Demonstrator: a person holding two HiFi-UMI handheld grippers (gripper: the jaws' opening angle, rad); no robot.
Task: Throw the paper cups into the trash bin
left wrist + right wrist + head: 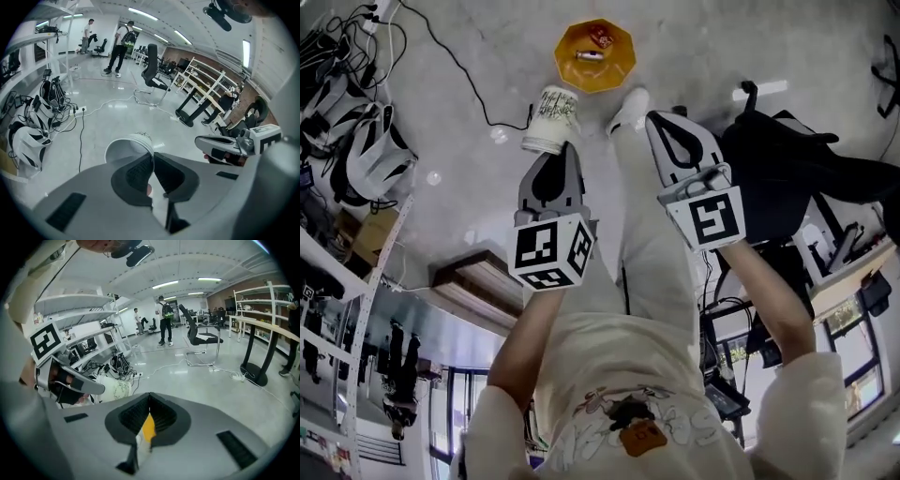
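Pinching the paper cup [551, 119] by its rim, the left gripper [566, 150] hangs just short of the trash bin [619, 67]; the right gripper [654, 120] is clenched empty. Released here, we judge, the cup misses.

The paper cup [551, 120] sits at the tip of the left gripper [565, 150], with the trash bin [619, 67] on the floor [478, 56] just beyond and the right gripper [664, 120] to the right.

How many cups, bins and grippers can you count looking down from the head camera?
paper cup: 1
orange bin: 1
grippers: 2, the left gripper and the right gripper
Total: 4. What lies inside the bin is too small to count.
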